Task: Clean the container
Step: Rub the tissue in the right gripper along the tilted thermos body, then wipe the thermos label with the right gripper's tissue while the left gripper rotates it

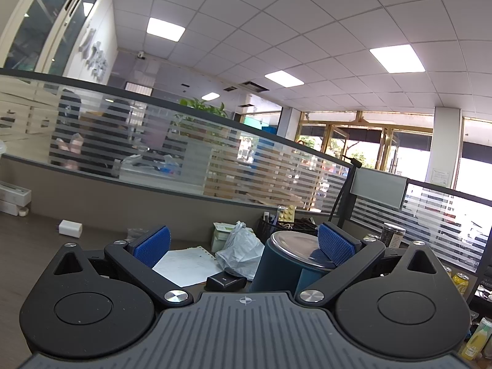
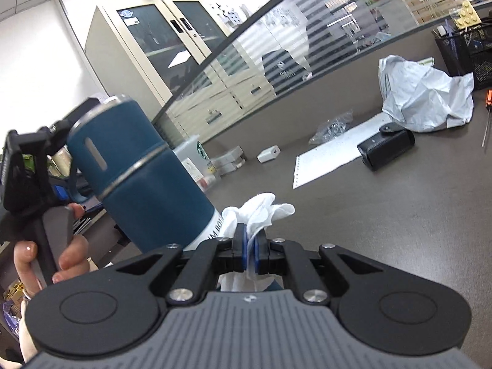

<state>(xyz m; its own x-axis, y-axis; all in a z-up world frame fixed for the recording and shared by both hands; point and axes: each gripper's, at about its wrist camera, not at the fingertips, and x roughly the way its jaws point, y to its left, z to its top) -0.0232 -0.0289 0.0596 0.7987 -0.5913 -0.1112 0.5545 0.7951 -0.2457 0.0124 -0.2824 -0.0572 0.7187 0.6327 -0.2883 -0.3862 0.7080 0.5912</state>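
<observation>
Indoors | grey desk (image 2: 384, 215) cluttered | striped glass partition (image 1: 215, 153) | ceiling lights (image 1: 396, 58)

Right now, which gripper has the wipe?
The right gripper: its jaws are shut on the white tissue. The left gripper stands open, one finger beside the blue tumbler.

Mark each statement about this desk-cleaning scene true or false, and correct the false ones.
1. The right hand-held gripper is shut on a white tissue. True.
2. The blue insulated mug lies flat on the desk. False: it is held up, tilted, off the desk.
3. The black pouch rests partly on a sheet of white paper. True.
4. The left hand-held gripper is fully shut. False: its jaws stand wide apart.
5. The white plastic bag sits inside the mesh organiser. False: it lies beside it.
</observation>
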